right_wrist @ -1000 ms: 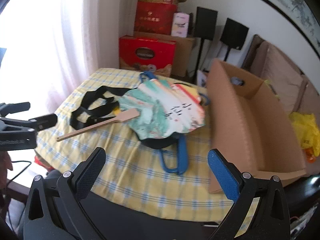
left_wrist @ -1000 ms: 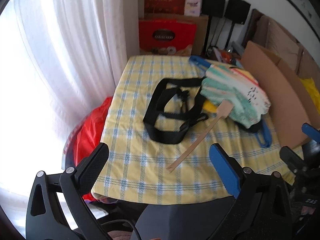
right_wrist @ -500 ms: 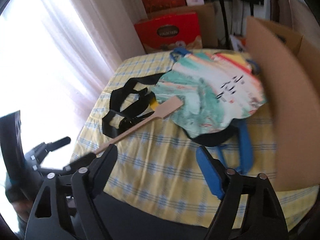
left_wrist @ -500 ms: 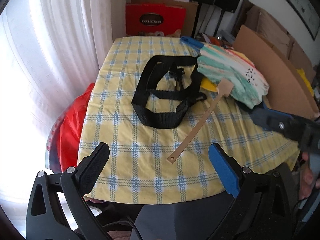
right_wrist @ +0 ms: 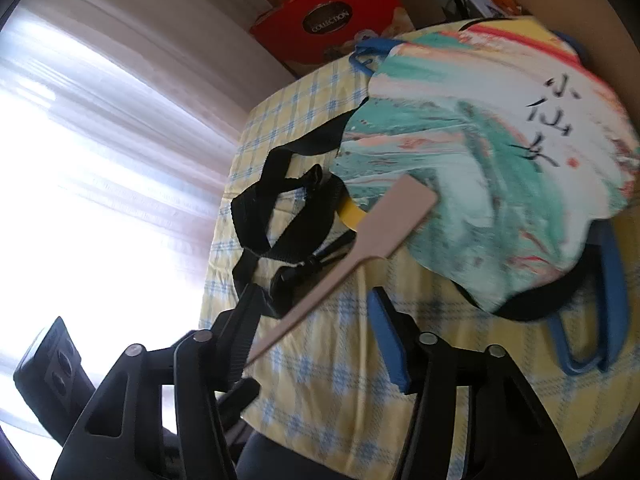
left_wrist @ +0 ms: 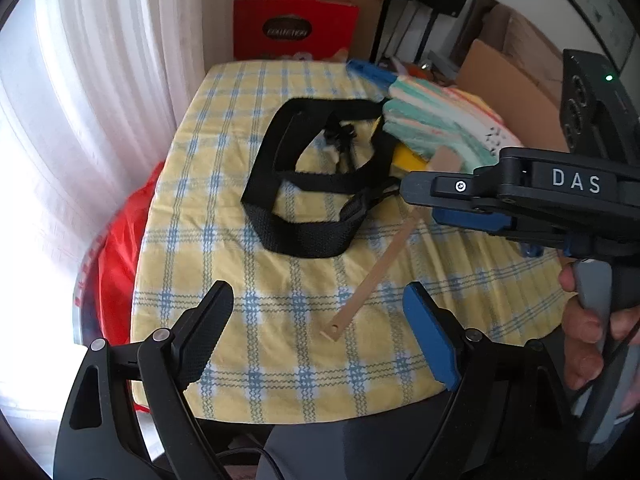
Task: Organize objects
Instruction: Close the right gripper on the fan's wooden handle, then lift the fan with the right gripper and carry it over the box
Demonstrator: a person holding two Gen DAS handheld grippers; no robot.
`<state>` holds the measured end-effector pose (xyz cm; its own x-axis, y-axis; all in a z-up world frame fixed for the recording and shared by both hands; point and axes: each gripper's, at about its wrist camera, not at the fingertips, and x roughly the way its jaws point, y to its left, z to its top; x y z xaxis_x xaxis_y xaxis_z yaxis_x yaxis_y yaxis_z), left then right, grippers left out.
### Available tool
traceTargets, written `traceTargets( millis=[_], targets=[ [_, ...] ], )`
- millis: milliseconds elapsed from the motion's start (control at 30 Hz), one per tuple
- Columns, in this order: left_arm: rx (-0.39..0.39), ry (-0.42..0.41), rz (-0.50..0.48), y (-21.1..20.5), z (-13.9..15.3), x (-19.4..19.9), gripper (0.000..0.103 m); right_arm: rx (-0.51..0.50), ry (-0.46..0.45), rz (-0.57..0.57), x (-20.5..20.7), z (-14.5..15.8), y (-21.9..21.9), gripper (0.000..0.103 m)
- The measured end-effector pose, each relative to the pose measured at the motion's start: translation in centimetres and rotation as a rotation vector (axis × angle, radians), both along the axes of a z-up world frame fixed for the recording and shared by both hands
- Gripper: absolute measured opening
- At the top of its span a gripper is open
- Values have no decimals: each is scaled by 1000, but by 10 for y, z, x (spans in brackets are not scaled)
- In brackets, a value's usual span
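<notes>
A painted hand fan [right_wrist: 472, 168] with a long wooden handle [right_wrist: 340, 276] lies on the yellow plaid tablecloth [left_wrist: 280, 360], partly on a blue-handled bag [right_wrist: 608, 292]. My right gripper [right_wrist: 316, 336] has come over the handle from the right. Its jaws are closing with the handle between them, close to the black finger, and the pads are not pressing on it. In the left wrist view the right gripper [left_wrist: 420, 204] straddles the handle [left_wrist: 372, 280] near the fan. My left gripper [left_wrist: 316, 336] hovers low at the near table edge. Its jaws are closing but still wide, with the handle's tip showing between the fingers.
A looped black strap [left_wrist: 316, 184] lies left of the fan, and something yellow [right_wrist: 352, 216] sits under it. A tall cardboard box [left_wrist: 516, 92] stands at the table's right side. Behind are a red gift box [left_wrist: 292, 28] and white curtains [left_wrist: 80, 120]. A red bag [left_wrist: 124, 248] sits beside the table.
The right gripper swung left and down over the fan handle, rolled, and its jaws narrowed. The left gripper sank a little toward the table and narrowed slightly.
</notes>
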<state>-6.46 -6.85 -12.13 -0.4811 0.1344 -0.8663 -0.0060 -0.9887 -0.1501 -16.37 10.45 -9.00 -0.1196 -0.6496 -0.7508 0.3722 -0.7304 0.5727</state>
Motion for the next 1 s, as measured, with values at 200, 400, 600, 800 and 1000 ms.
traceTargets(
  millis=[200, 400, 600, 800, 1000],
  targets=[
    [36, -22, -14, 0, -6, -2, 84, 11, -13, -1, -5, -12, -11, 48],
    [47, -38, -61, 10, -9, -9, 60, -12, -46, 12, -8, -21, -12, 22],
    [40, -54, -94, 19, -13, -10, 29, -21, -47, 20, -6, -19, -10, 21],
    [59, -48, -134, 28, -11, 0, 14, -15, 10, 44, 4, -7, -5, 21],
    [49, 6, -170, 41, 6, 11, 13, -11, 74, 47, 13, 6, 3, 21]
  ],
)
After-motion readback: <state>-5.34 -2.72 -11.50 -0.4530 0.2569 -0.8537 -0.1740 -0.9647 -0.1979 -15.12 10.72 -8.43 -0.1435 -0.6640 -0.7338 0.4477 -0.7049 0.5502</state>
